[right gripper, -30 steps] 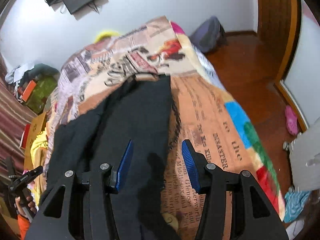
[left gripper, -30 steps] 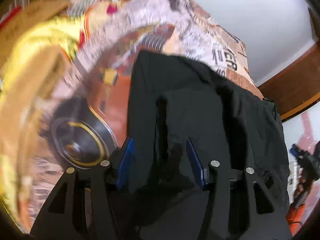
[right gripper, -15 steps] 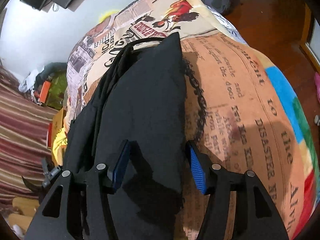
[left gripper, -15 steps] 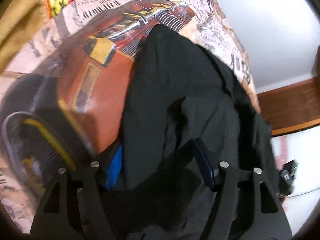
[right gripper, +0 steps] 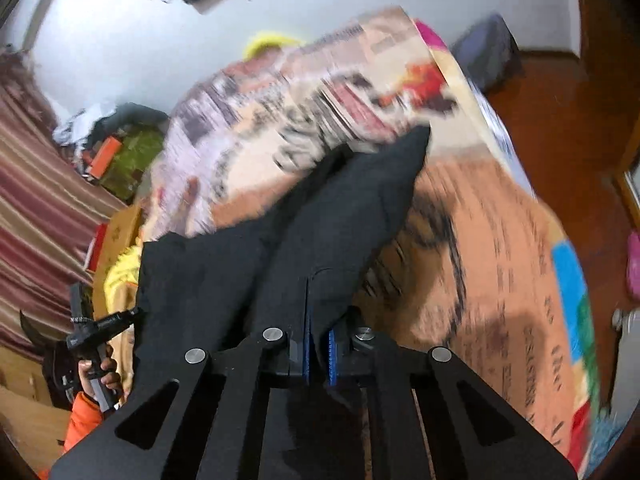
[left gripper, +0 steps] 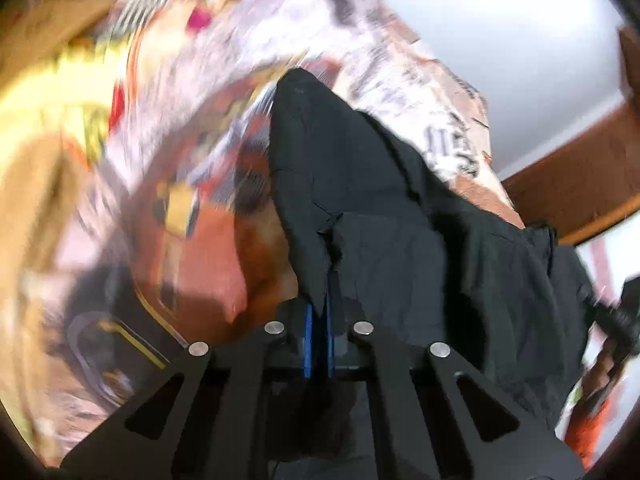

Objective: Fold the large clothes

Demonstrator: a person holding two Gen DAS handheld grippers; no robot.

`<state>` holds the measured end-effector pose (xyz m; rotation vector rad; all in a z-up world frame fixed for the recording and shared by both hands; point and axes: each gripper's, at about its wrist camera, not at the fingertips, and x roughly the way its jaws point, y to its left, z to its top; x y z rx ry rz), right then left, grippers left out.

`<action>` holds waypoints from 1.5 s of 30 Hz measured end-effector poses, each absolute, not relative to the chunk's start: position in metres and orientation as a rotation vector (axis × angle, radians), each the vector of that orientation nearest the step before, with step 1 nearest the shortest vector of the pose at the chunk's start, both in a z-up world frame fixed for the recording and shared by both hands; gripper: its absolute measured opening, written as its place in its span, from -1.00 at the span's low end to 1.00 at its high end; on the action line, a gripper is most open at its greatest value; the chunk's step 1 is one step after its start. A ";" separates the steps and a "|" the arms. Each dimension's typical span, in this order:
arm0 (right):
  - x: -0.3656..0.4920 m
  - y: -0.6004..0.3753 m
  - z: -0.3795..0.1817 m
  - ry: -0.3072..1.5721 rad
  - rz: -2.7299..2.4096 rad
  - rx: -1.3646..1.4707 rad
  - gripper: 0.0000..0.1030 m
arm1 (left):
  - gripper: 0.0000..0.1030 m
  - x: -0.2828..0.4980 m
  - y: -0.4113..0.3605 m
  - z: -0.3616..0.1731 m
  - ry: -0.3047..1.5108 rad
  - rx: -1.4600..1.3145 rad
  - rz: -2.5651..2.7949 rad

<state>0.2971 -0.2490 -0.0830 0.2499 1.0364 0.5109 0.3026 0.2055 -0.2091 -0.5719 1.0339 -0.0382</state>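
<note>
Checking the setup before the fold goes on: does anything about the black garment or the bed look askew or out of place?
Nothing stands out. The black garment lies along the printed bedspread, with the left gripper and right gripper each shut on an edge of it. Both views are blurred, so small creases cannot be judged.

Bed covered by a newspaper-print blanket [right gripper: 500, 240] in tan, white and orange with coloured blocks at 1 edge, print blurred, 1 black garment [right gripper: 344, 216] lying lengthwise on the blanket, near end raised off it, wooden floor [right gripper: 560, 112] beside the bed
</note>
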 end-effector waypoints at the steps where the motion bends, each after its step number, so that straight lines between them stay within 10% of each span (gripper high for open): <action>1: 0.299 -0.244 -0.075 1.018 0.515 0.225 -0.90 | -0.95 0.302 0.204 -0.195 1.007 -0.556 -0.050; 9: 0.348 -0.209 -0.060 0.978 0.496 0.123 -0.90 | -0.95 0.336 0.185 -0.142 0.918 -0.402 -0.037; 22: 0.384 -0.253 -0.143 1.122 0.339 0.161 -0.77 | -0.91 0.374 0.221 -0.246 1.116 -0.404 0.058; 40: 0.293 -0.290 -0.067 1.054 0.376 0.085 -0.49 | -0.70 0.291 0.215 -0.194 1.111 -0.218 0.138; 45: 0.258 -0.291 -0.050 0.967 0.355 0.014 0.00 | -0.08 0.252 0.225 -0.172 1.056 -0.253 0.162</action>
